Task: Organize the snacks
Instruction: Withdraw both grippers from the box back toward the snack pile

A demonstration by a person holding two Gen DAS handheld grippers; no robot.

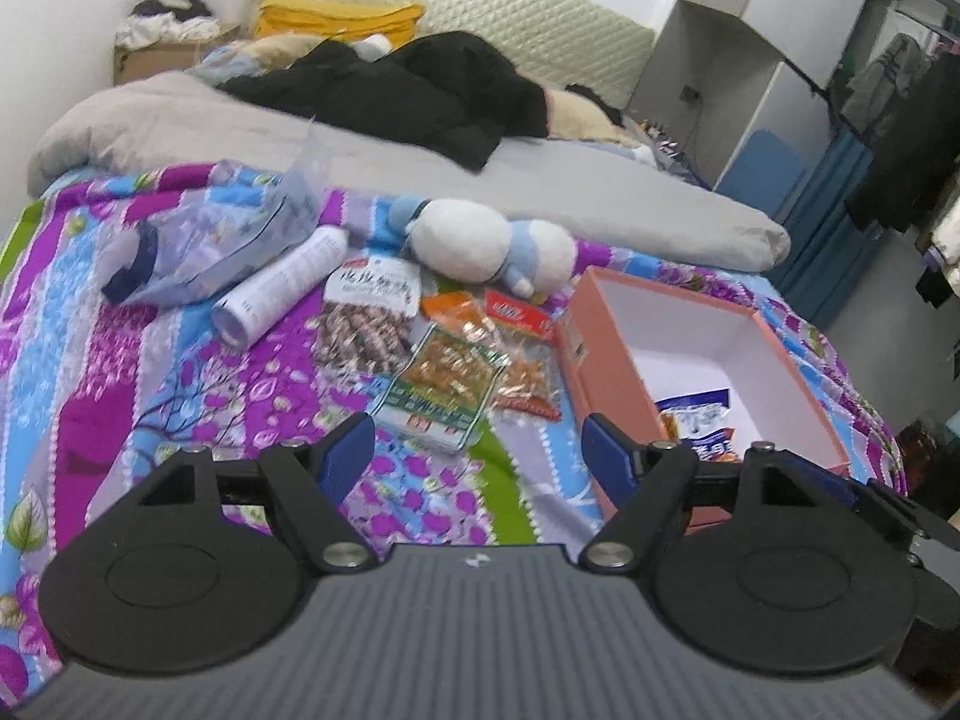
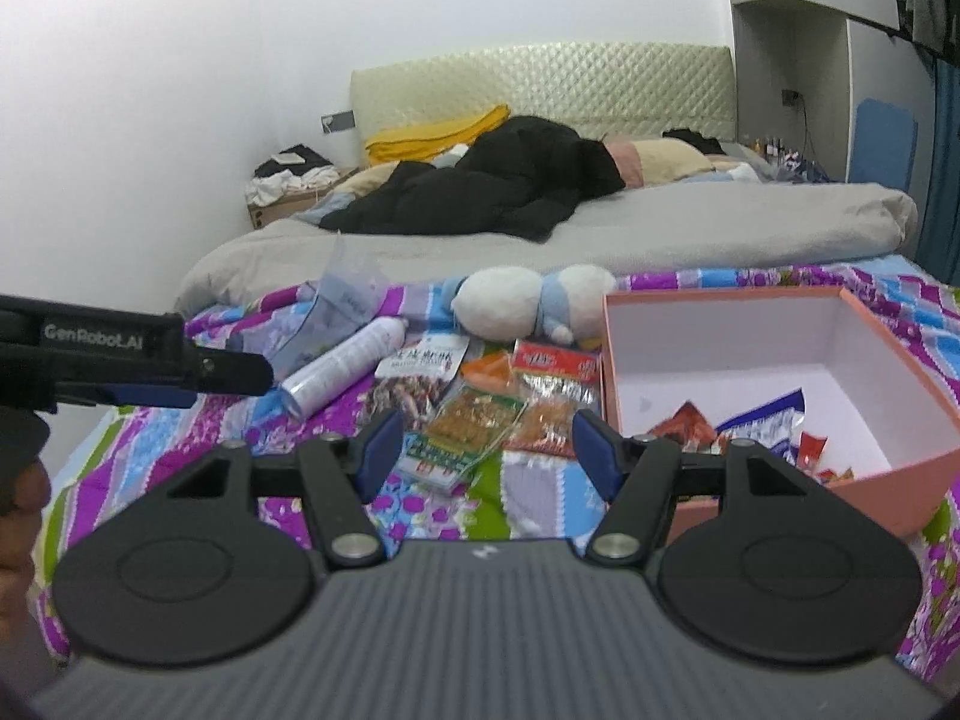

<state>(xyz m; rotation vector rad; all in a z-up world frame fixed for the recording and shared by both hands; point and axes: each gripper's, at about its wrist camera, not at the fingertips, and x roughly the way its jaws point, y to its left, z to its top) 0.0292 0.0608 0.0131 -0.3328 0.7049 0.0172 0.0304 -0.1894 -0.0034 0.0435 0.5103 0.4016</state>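
Four snack packets lie loose on the bed's patterned quilt (image 1: 180,372), just left of the pink box (image 1: 606,372). The green-edged snack packet (image 1: 444,390) lies nearest. It looks light, crinkly and slippery; a flat sealed edge seems the best hold. Left hand-held gripper (image 1: 480,462) and right hand-held gripper (image 2: 483,450) both hover, jaws apart, empty.
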